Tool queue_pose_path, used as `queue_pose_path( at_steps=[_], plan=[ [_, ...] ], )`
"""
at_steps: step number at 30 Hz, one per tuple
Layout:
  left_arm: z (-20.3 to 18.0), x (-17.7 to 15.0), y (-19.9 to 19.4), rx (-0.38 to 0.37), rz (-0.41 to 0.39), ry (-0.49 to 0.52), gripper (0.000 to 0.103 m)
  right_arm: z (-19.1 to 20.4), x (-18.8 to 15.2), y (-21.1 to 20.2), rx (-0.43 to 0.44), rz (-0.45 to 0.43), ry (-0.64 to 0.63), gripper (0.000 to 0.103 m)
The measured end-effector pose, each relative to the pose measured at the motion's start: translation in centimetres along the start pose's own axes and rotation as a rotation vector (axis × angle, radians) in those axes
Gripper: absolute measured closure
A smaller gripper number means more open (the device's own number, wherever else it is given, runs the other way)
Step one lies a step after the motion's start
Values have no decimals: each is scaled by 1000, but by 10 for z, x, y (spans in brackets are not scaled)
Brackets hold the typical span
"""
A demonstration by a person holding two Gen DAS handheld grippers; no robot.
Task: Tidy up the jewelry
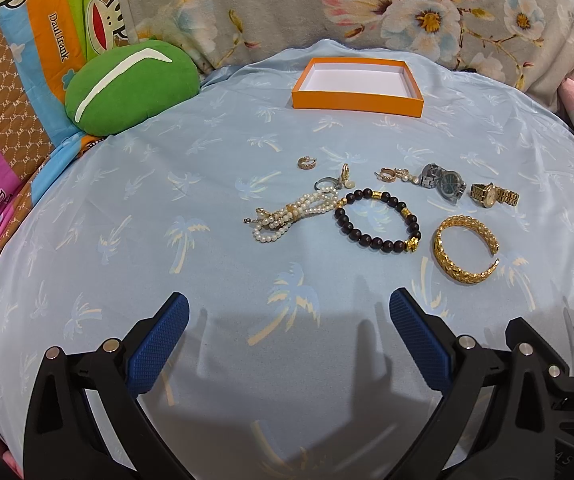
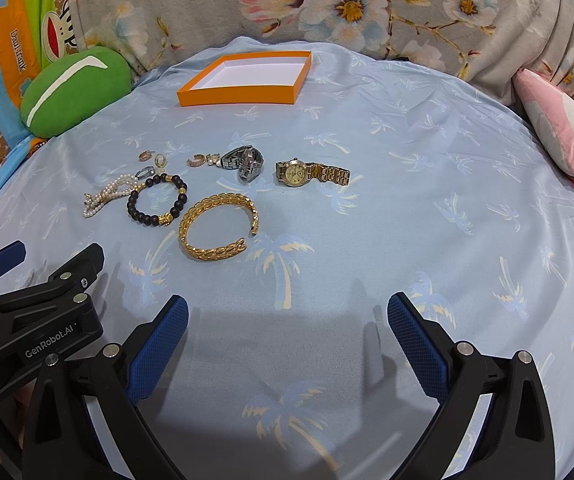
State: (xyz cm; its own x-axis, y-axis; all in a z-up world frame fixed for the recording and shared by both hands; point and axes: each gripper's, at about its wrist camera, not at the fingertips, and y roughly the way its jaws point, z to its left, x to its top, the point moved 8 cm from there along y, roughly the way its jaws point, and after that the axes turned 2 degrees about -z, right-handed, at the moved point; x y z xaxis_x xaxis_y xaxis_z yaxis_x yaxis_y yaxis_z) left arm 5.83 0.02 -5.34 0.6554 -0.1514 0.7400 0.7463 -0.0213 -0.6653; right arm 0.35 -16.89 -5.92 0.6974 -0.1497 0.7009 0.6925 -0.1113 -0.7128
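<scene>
An empty orange box [image 1: 357,101] [image 2: 239,95] sits at the far side of the light blue cloth. Nearer lie a pearl strand [image 1: 291,214] [image 2: 105,196], a dark bead bracelet [image 1: 367,236] [image 2: 143,212], a gold cuff bangle [image 1: 465,252] [image 2: 217,224], a silver watch [image 1: 445,182] [image 2: 245,162], a gold watch [image 1: 493,194] [image 2: 311,172] and several small earrings [image 1: 307,163] [image 2: 159,159]. My left gripper [image 1: 287,312] is open and empty, short of the jewelry. My right gripper [image 2: 287,314] is open and empty, near the bangle.
A green cushion [image 1: 131,88] [image 2: 75,92] lies at the back left. A floral pillow [image 1: 367,4] runs along the back. A pink pillow [image 2: 563,128] sits at the right edge. The left gripper's body [image 2: 35,316] shows at the lower left of the right wrist view.
</scene>
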Motion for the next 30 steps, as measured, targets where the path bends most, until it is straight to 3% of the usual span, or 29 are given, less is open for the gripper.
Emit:
queue_pose_path(
  at_steps=[7,17,25,30],
  plan=[
    [3,0,-1,-11,-1,-17,5,1,0,0,2,1,3,5],
    [28,0,5,-82,19,-167,5,-3,-1,1,62,1,42,5],
    [33,15,10,-52,-24,-62,5,-14,16,5,66,-33,21,5],
    [31,27,21,-83,-25,-13,5,-27,48,22,116,-48,-11,16]
  ],
)
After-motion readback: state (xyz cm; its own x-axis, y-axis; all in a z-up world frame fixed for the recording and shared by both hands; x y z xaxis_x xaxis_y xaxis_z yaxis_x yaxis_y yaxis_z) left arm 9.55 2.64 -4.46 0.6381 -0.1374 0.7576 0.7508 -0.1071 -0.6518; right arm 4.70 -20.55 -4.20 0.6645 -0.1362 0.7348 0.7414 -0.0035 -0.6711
